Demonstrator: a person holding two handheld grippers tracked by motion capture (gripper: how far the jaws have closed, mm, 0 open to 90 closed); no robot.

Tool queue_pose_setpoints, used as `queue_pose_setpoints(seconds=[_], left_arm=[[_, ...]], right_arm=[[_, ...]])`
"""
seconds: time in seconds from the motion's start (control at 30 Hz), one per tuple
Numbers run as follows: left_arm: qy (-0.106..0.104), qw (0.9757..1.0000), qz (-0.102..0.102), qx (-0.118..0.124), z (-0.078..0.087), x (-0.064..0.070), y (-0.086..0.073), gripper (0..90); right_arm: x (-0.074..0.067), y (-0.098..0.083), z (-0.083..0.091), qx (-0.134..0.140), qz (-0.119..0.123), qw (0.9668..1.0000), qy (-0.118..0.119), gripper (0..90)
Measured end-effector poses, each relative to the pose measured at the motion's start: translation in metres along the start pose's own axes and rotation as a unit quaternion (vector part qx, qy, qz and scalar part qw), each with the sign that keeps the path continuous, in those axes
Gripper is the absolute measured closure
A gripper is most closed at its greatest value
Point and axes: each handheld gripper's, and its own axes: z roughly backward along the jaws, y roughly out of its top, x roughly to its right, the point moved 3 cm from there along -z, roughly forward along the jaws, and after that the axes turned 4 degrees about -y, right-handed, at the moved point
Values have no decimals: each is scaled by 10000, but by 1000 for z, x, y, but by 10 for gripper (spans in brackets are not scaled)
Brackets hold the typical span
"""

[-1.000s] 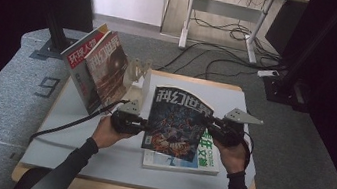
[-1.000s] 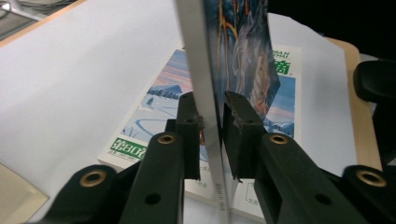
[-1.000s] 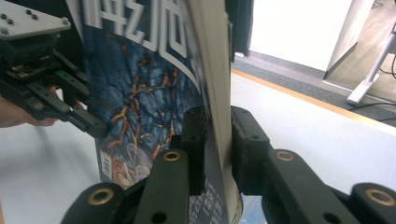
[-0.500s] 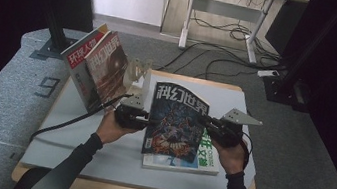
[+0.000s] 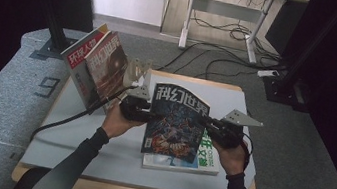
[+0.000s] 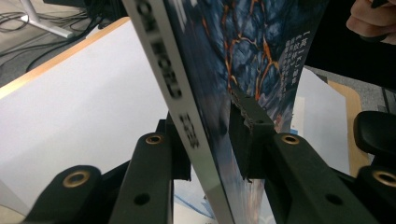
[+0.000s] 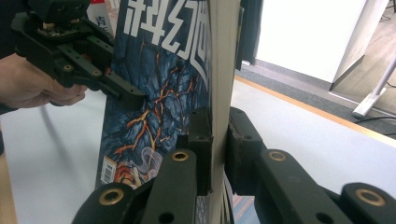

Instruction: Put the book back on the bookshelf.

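Between the claws: blue magazine point(image 5: 176, 121) held upright, above the table's front-right part.
Left claw point(image 6: 210, 140): its jaws, lately easing open, clasp the spine edge.
Right claw point(image 7: 219, 140): clamped tight on the opposite edge.
Advice: probably keep both grips level so it cannot sag.
Table point(image 5: 97, 149): white sheet, another magazine point(image 5: 205, 155) lying beneath.
Room: grey floor, cables.

Four magazines: one held upright point(image 5: 175, 121); one flat point(image 5: 198, 154); two leaning point(image 5: 97, 63); two tongs point(image 5: 136, 110).

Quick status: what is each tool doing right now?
Left tool: closed on the spine edge of the blue magazine.
Right tool: closed on the magazine's opposite edge.
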Motion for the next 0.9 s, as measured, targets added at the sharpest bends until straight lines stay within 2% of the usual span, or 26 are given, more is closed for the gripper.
queue_pose_setpoints(seconds=[0.13, 0.3, 0.43, 0.67, 0.77, 0.83, 0.9], left_arm=[[-19, 10000, 13, 5, 4, -1, 6, 712], [56, 9999, -136, -4, 8, 0, 16, 721], [39, 9997, -246, -64, 10, 4, 21, 763], [-65, 9998, -162, -21, 13, 7, 20, 804], [-234, 9997, -64, 73, 14, 6, 18, 817], [-295, 9995, -64, 123, 15, 6, 17, 824], [-263, 9995, -118, 132, 17, 6, 17, 824]], right_arm=[[0, 0, 0, 14, 6, 10000, 17, 794], [1, 0, 0, 25, -17, 10000, 7, 779], [2, 0, 1, 27, -42, 10000, -21, 762], [4, 0, 0, 37, -99, 9999, -79, 693], [5, -1, 0, 42, -126, 9998, -143, 629], [6, -2, -1, 37, -118, 9998, -180, 599], [7, -4, -2, -10, -102, 9997, -228, 575]])
